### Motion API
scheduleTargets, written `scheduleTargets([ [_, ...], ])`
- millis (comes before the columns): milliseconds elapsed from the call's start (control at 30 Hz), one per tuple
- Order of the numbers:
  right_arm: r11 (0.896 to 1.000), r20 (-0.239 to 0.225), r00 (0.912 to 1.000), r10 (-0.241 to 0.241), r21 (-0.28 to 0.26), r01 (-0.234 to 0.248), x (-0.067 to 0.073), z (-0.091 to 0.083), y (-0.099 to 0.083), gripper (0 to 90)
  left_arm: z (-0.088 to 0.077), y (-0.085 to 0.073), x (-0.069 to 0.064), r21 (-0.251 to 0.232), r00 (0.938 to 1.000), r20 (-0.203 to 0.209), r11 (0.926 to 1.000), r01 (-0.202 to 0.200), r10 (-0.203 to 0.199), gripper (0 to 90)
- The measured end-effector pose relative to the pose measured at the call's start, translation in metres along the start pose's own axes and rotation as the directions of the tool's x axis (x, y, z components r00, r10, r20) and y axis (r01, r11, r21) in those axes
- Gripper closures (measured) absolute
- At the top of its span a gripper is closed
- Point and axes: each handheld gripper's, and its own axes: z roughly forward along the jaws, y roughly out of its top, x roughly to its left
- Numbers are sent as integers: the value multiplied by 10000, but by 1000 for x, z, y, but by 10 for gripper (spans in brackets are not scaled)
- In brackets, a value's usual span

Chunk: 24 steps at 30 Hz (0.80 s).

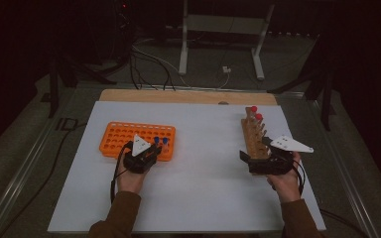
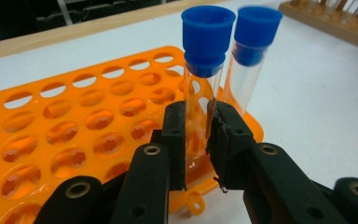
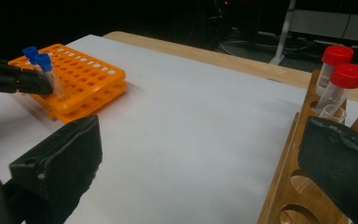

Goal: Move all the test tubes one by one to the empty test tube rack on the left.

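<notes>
- While the left gripper [image 2: 196, 140] pinches a blue-capped tube [image 2: 204, 70] standing in the orange rack [image 2: 51, 140], seating it looks like the step in hand.
- Next, its jaws should spread and lift clear of that rack.
- Right of the rack, by the wooden stand [image 3: 289, 186], the right gripper [image 3: 200, 158] waits, jaws spread, empty.

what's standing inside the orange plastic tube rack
Two clear tubes with blue caps stand in the orange plastic tube rack at one corner; the left gripper clamps the nearer. Its jaws cover that tube's lower end.
</notes>
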Motion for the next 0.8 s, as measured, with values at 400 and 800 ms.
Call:
scheduleTargets([
  [400,10000,32,10000,26,-19,-25,-1,-1,1,1,0,-1,1,176,10000,-36,9998,76,-75,727],
  [800,10000,171,9998,-62,-30,63,-5,-5,5,1,-24,0,5,-805,9950,490,9926,912,-874,481],
])
